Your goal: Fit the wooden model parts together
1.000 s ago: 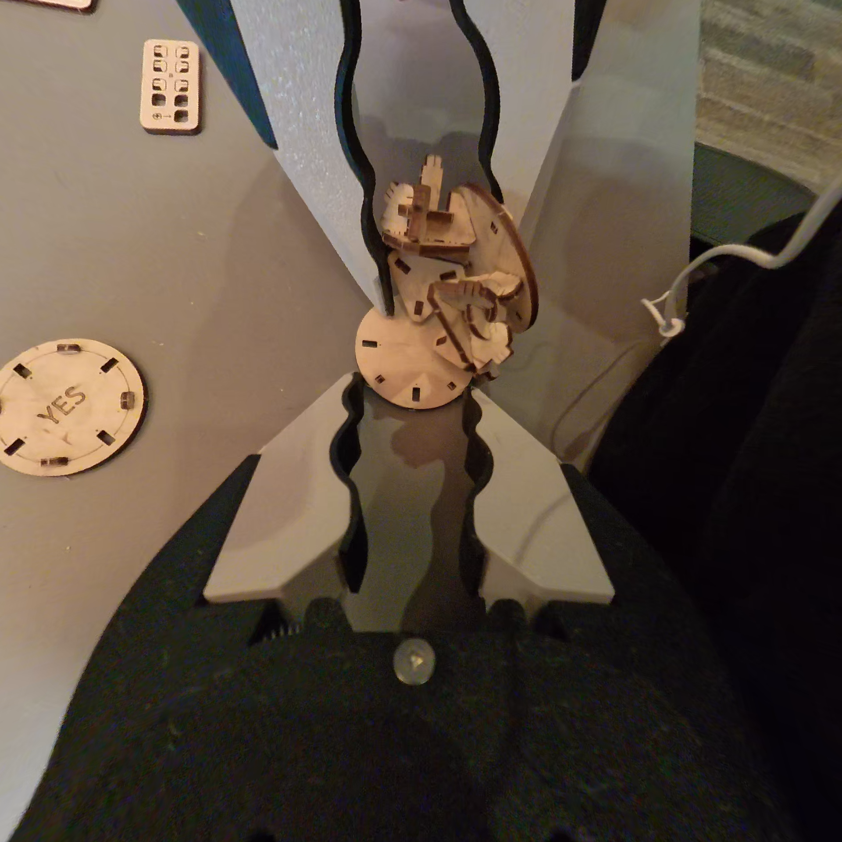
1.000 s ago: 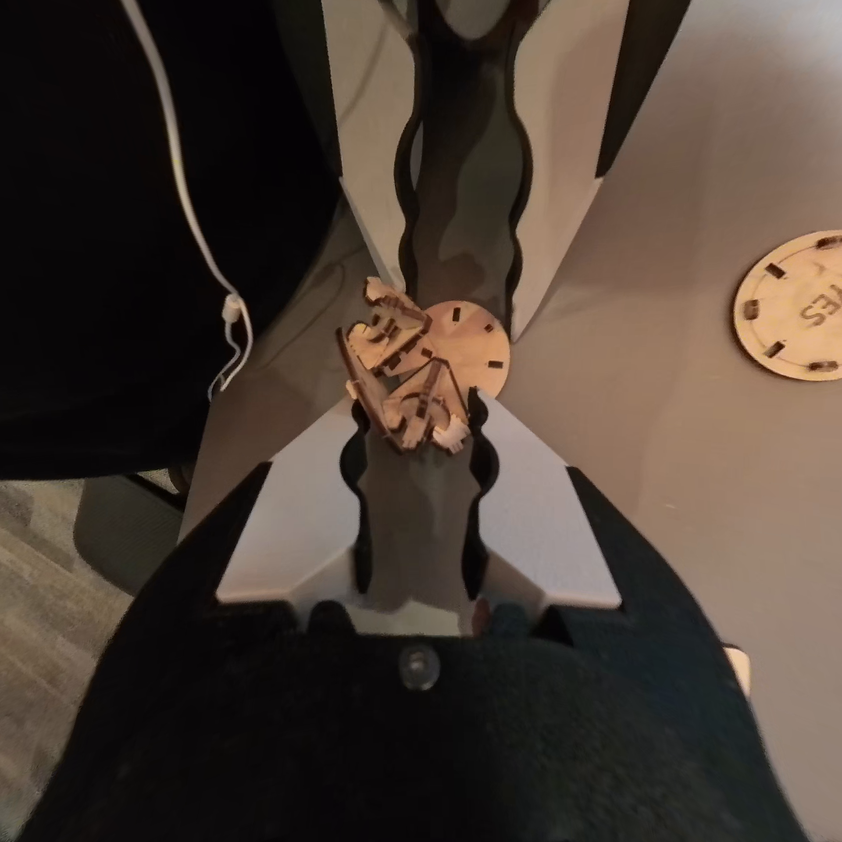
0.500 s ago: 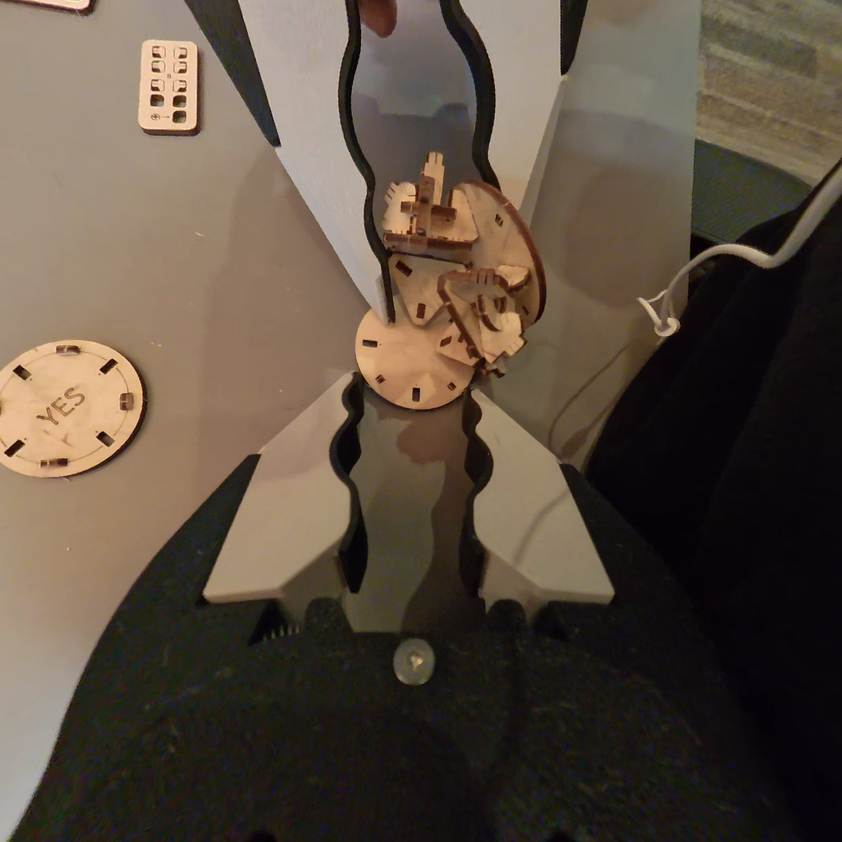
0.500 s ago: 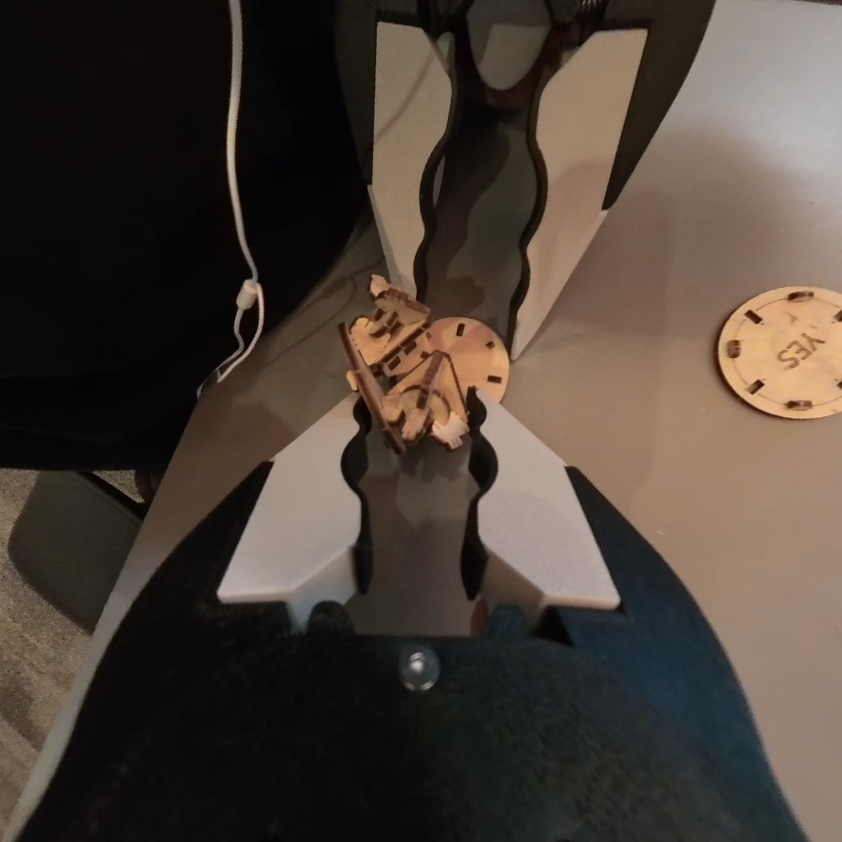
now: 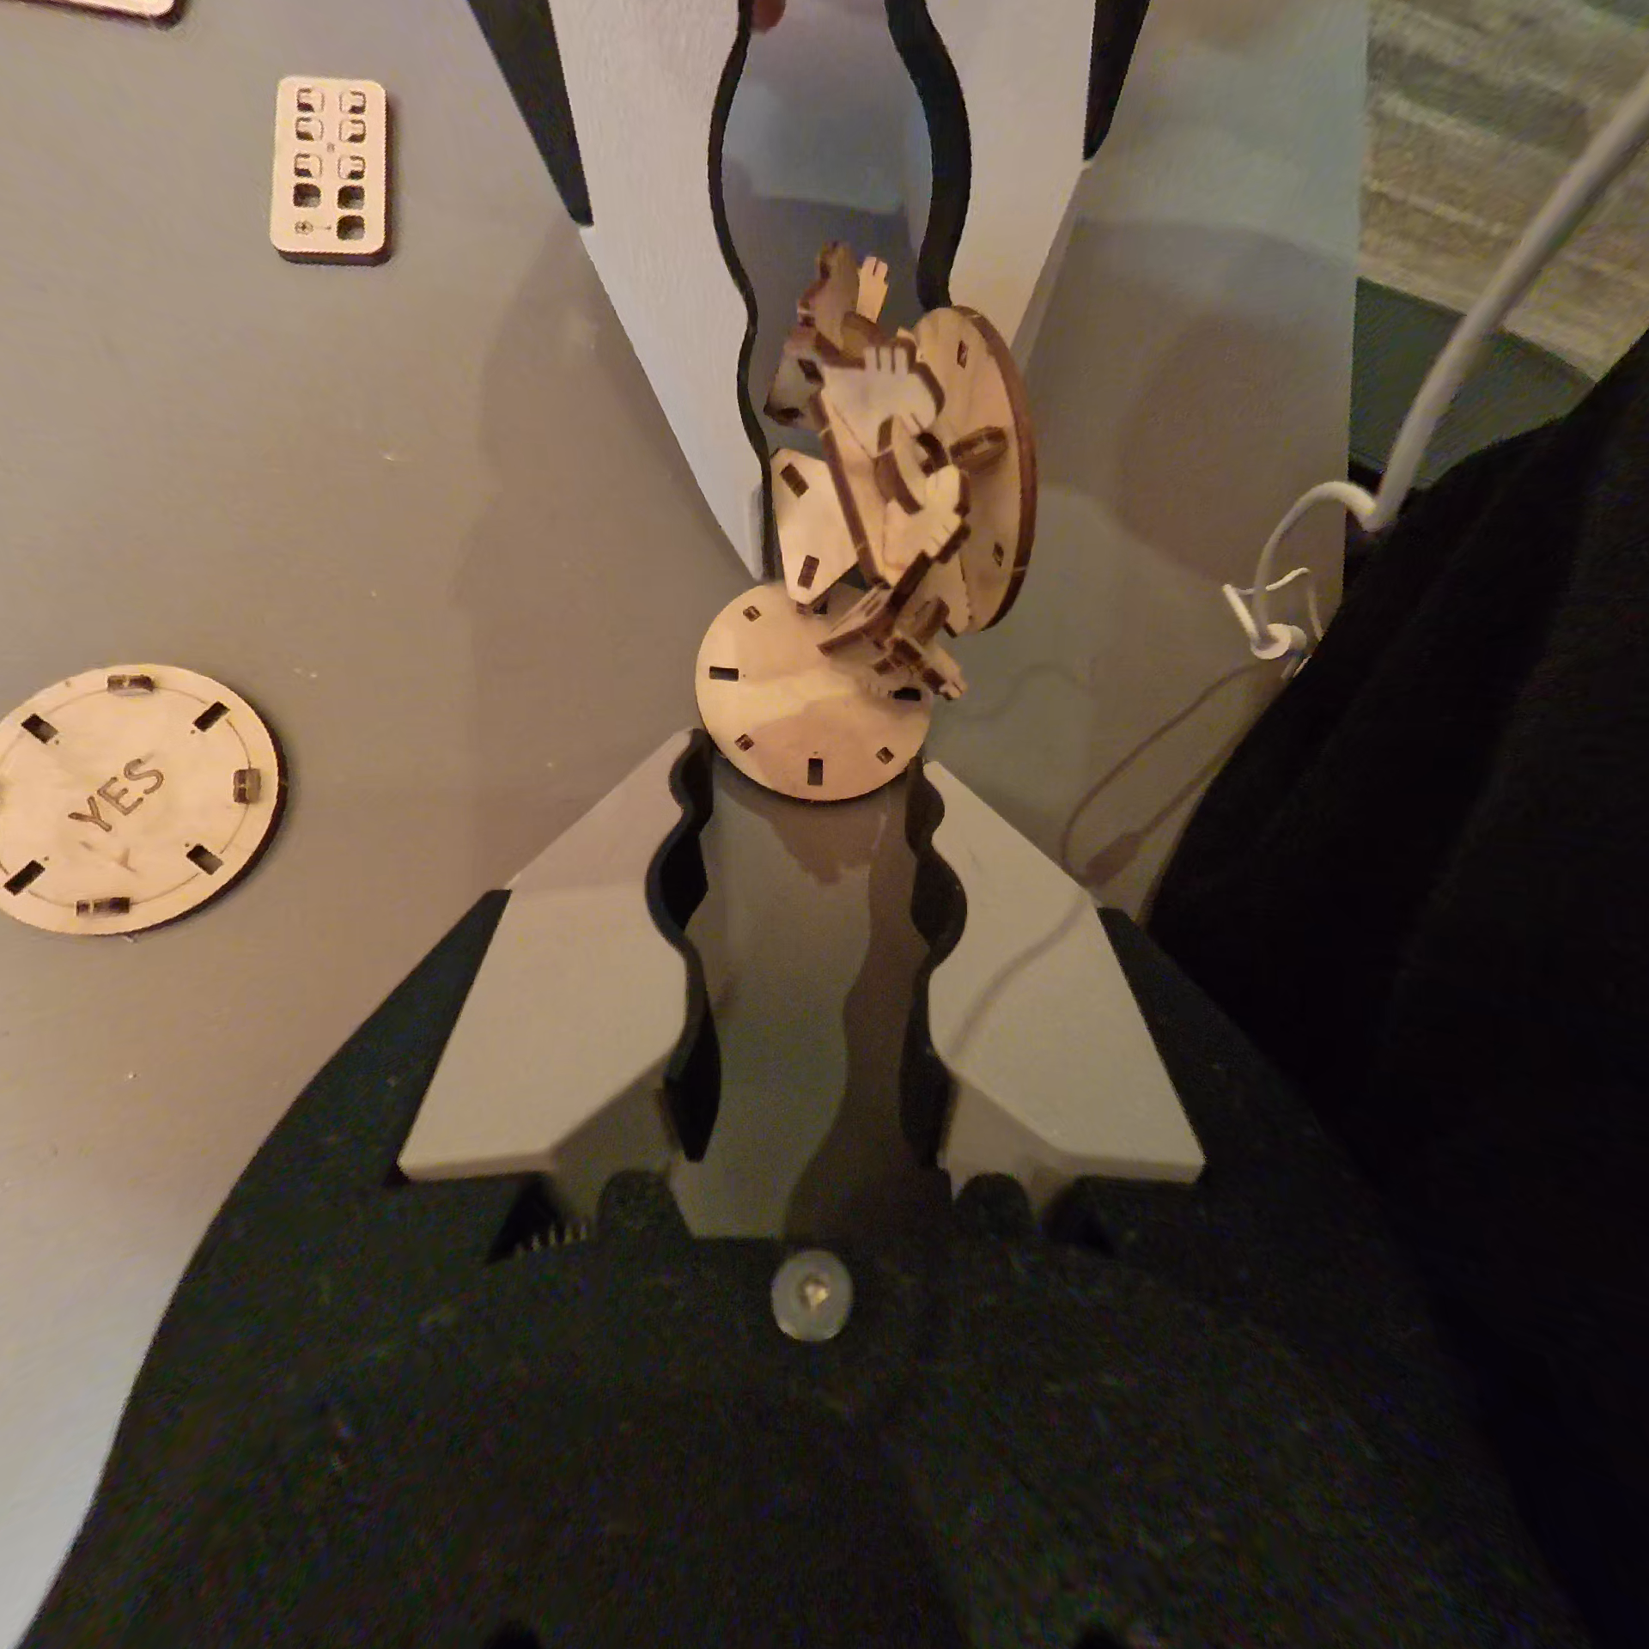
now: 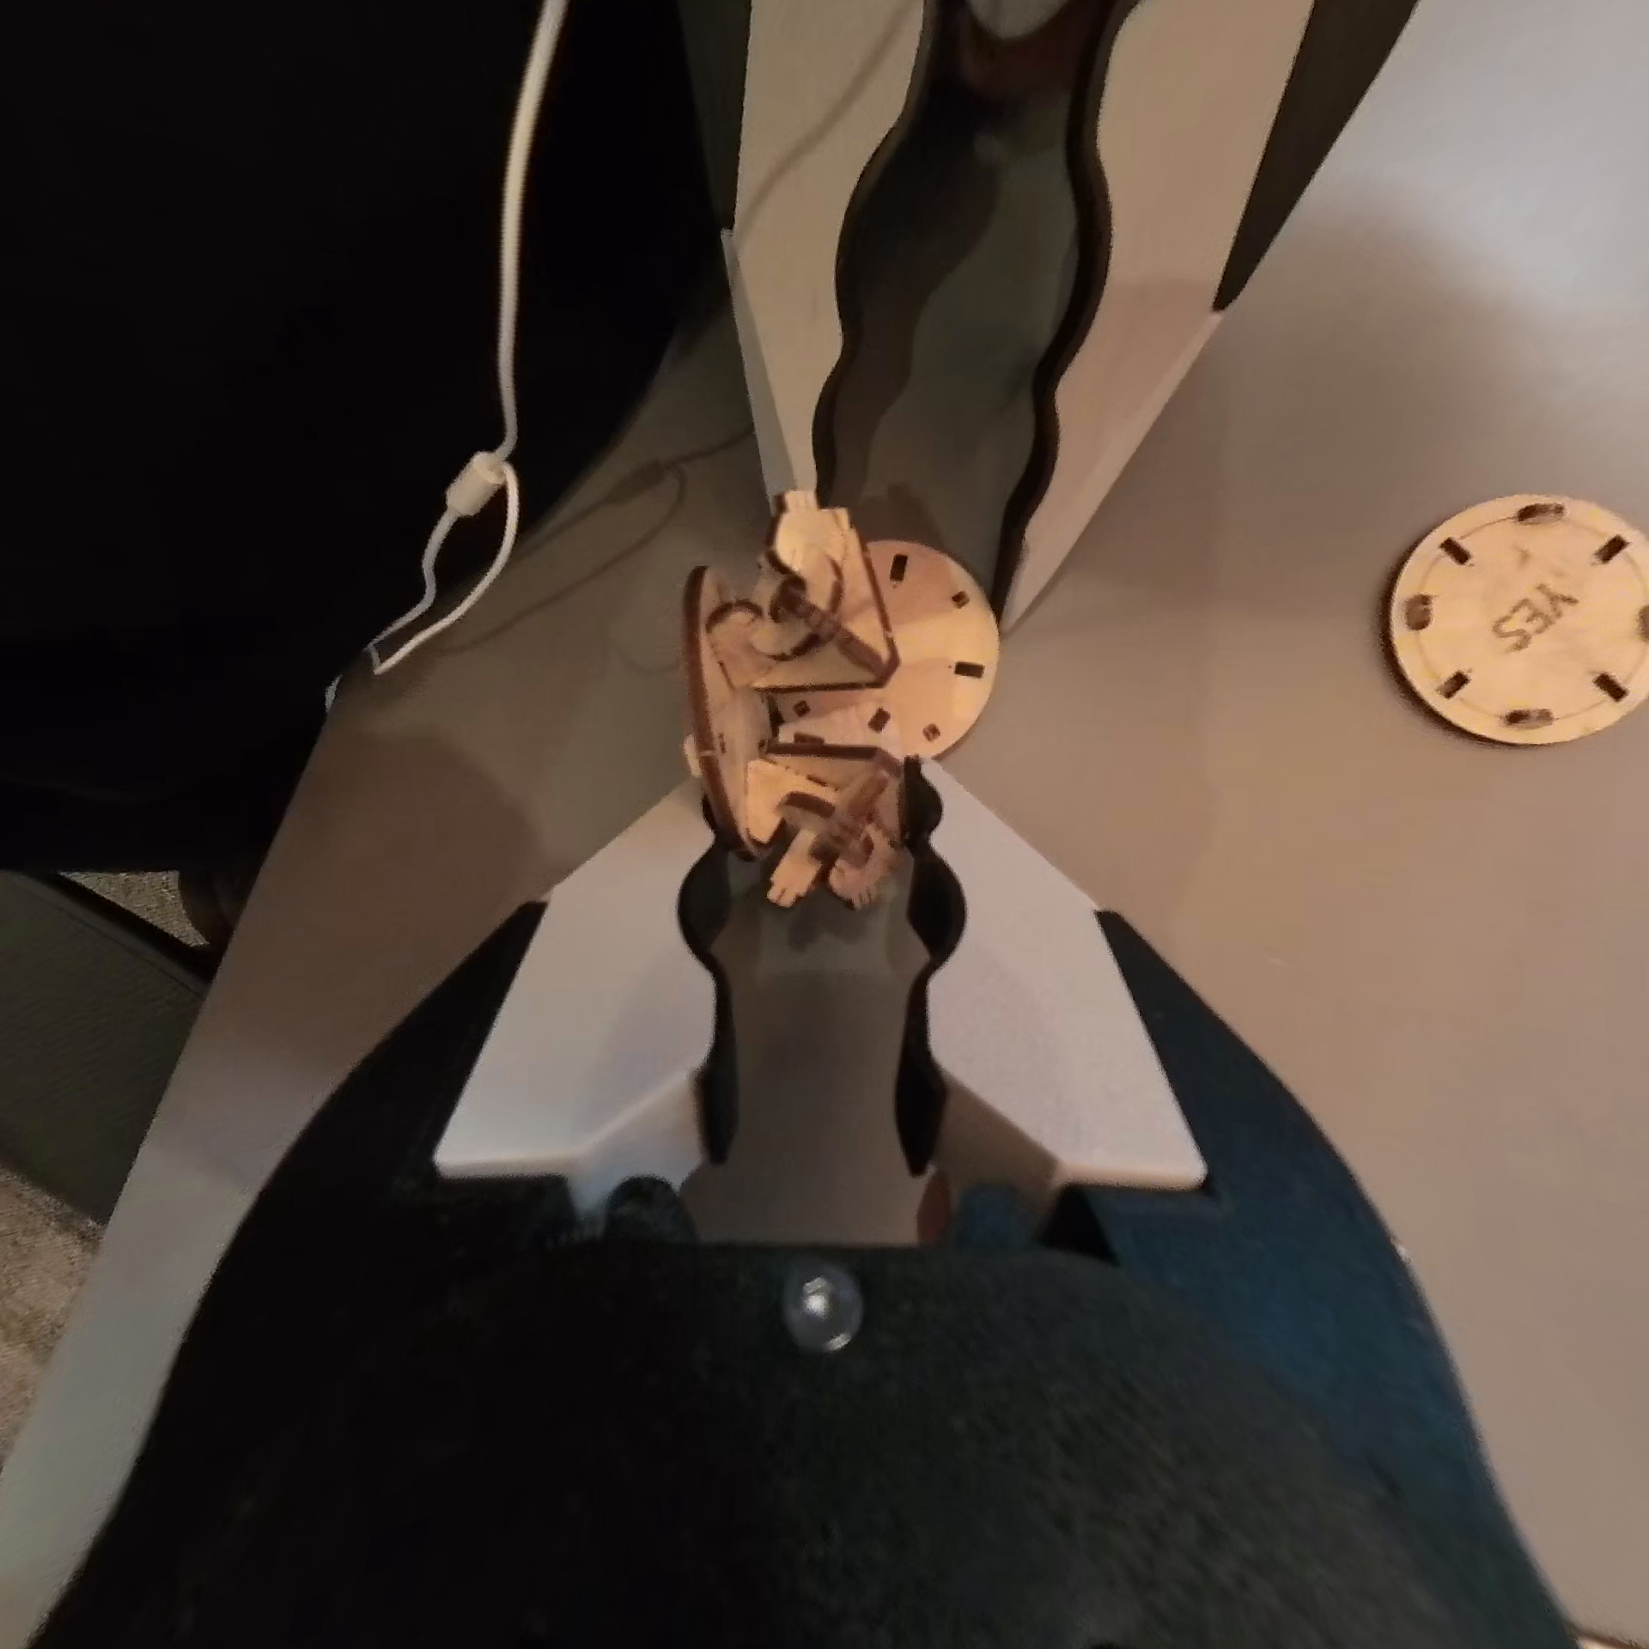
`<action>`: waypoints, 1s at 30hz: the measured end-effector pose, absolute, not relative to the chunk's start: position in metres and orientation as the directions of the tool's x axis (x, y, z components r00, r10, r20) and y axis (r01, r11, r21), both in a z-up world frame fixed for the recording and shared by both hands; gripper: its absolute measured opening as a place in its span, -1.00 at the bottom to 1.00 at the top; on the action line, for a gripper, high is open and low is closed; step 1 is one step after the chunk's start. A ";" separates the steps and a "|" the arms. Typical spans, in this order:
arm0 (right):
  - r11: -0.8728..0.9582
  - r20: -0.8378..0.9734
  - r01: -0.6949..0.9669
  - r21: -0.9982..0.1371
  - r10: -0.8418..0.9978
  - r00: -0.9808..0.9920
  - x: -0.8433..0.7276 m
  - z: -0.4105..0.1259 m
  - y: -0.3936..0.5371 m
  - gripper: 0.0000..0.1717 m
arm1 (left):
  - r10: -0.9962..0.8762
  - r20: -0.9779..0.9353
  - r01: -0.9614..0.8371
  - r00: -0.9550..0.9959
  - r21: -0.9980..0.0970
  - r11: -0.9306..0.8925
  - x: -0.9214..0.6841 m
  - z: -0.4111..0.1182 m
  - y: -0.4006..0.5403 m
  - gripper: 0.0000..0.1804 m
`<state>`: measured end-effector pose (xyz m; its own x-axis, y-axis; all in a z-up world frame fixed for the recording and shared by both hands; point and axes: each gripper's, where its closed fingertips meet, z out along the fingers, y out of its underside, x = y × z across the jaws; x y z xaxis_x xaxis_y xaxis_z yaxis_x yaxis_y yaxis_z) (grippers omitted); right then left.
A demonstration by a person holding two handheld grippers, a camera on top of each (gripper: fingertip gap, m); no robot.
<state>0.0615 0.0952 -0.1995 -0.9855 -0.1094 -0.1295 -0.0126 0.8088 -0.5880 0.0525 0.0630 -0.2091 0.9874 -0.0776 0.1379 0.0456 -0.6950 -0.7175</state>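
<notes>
My left gripper (image 5: 810,758) is shut on a flat round wooden disc with small slots (image 5: 794,705), its fingertips pressing the disc's edges just above the grey table (image 5: 401,535). My right gripper (image 6: 812,794) is shut on a wooden assembly (image 6: 785,785): a round plate on edge with gear-like pieces slotted into it. In the left wrist view the right gripper's fingers (image 5: 678,339) come in from the top and hold the assembly (image 5: 901,464) tilted, its lower pieces touching the disc's far edge. In the right wrist view the left gripper's fingers (image 6: 776,357) hold the disc (image 6: 937,660) behind the assembly.
A larger round wooden disc with engraved writing (image 5: 125,794) lies on the table to the left; it also shows in the right wrist view (image 6: 1517,616). A small rectangular wooden piece with holes (image 5: 330,169) lies farther back. A white cable (image 5: 1285,571) and a person's dark clothing (image 5: 1472,803) are at the table's edge. Spacing between my two grippers at the tips: around 4 centimeters.
The right gripper has turned the assembly, so its round plate stands more upright against the disc, and its fingers have closed a little on it. The left gripper and its disc have stayed still.
</notes>
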 end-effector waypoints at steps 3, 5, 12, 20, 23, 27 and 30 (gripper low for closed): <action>0.813 -0.119 -0.032 -0.582 -0.124 -0.985 0.061 -0.199 0.093 -0.59 | -0.077 0.138 0.045 0.987 -0.718 -0.695 0.052 -0.209 0.063 -0.55; 0.824 -0.111 -0.058 -0.564 -0.145 -0.983 0.061 -0.200 0.094 -0.59 | -0.078 0.139 0.047 0.987 -0.718 -0.695 0.052 -0.209 0.063 -0.55; 0.867 -0.083 -0.273 -0.417 -0.335 -0.939 0.063 -0.201 0.098 -0.59 | -0.076 0.134 0.044 0.988 -0.717 -0.696 0.052 -0.209 0.063 -0.58; 0.859 -0.150 -0.349 -0.374 -0.427 -0.892 0.064 -0.202 0.102 -0.59 | -0.074 0.144 0.053 0.987 -0.717 -0.695 0.052 -0.209 0.063 -0.61; 0.871 -0.160 -0.330 -0.363 -0.407 -0.899 0.064 -0.202 0.102 -0.59 | -0.074 0.145 0.054 0.987 -0.717 -0.695 0.052 -0.209 0.063 -0.61; 0.878 -0.157 -0.318 -0.358 -0.392 -0.906 0.064 -0.203 0.103 -0.60 | -0.074 0.147 0.055 0.986 -0.717 -0.695 0.052 -0.208 0.063 -0.61; 0.883 -0.160 -0.311 -0.351 -0.384 -0.909 0.064 -0.203 0.103 -0.60 | -0.075 0.147 0.054 0.986 -0.719 -0.693 0.052 -0.208 0.063 -0.61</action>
